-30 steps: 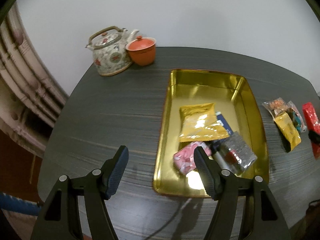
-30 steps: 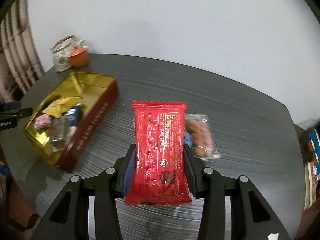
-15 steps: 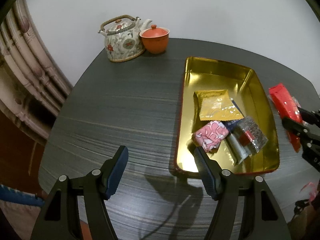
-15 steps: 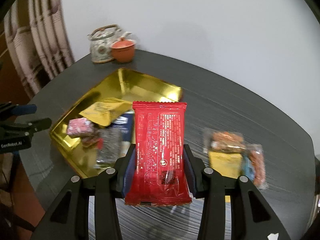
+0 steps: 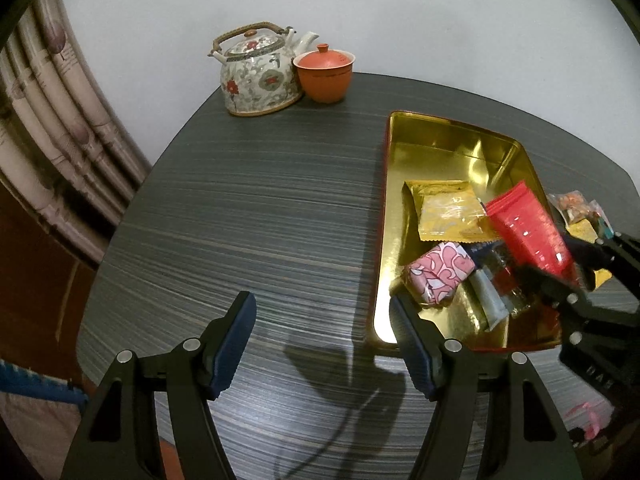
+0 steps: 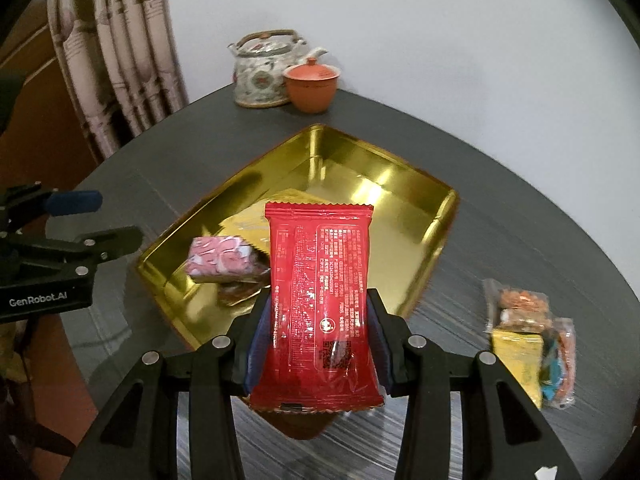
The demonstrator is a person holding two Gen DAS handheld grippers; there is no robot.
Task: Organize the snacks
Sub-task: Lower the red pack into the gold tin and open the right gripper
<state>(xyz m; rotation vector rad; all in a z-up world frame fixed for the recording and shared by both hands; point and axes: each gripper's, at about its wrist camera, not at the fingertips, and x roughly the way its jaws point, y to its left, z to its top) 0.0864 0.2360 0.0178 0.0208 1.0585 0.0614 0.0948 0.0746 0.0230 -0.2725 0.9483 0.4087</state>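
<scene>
Desk: a dark, streaked desk [image 5: 248,216] is seen against a plain pale wall, with a patterned curtain [image 5: 52,120] at the far left.
Teapot: a floral teapot [image 5: 260,76] is placed at the desk's far edge, touching an orange lidded cup [image 5: 325,76].
Left gripper [image 5: 322,344]: held spread wide, with nothing between its fingers, over the desk just beside the tray's near corner.
Tray: a gold tray [image 6: 400,184] is loaded with a gold packet [image 5: 448,208], a pink patterned packet [image 5: 440,272] and a few smaller wrapped pieces.
Right gripper [image 6: 316,344]: clamped on a red snack packet [image 6: 320,280], which is held above the tray's near end.
Loose snacks [image 6: 528,328]: left on the desk to the right of the tray.
</scene>
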